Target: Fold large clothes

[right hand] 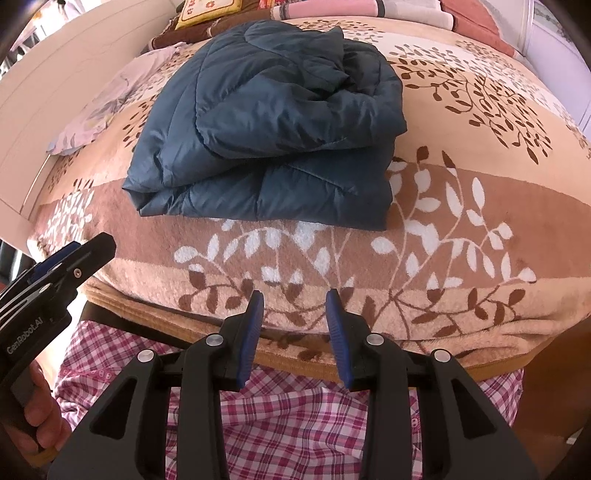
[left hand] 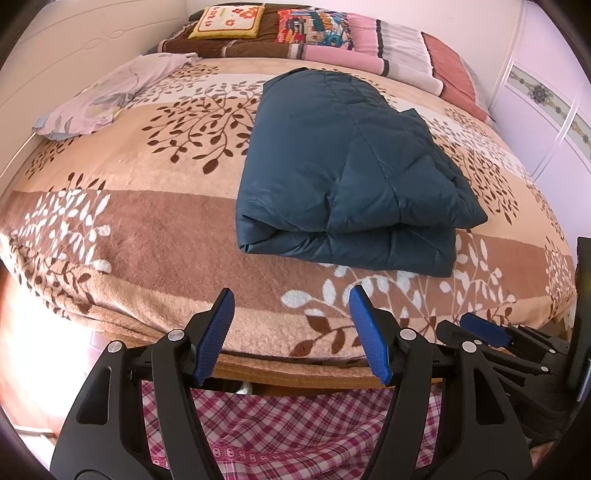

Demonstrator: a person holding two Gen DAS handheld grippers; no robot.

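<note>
A dark teal quilted jacket point(left hand: 351, 173) lies folded into a thick bundle on the leaf-patterned blanket point(left hand: 147, 229); the right wrist view shows the same jacket point(right hand: 266, 133) with its layers stacked. My left gripper point(left hand: 291, 295) hangs open over the bed's front edge, short of the jacket, nothing between its blue pads point(left hand: 218, 328). My right gripper point(right hand: 294, 299) is also open, narrower, over the blanket's point(right hand: 461, 258) front hem, holding nothing. The right gripper point(left hand: 484, 332) appears at the lower right of the left wrist view, and the left gripper point(right hand: 74, 254) shows at the left of the right wrist view.
Pillows and folded bedding point(left hand: 295, 33) line the head of the bed. A pale floral cloth point(left hand: 110, 96) lies at the far left. A white wall panel point(left hand: 55, 55) runs along the left, a wardrobe point(left hand: 546, 96) on the right. Pink checked clothing point(right hand: 295, 413) and a hand point(right hand: 40, 424) are below.
</note>
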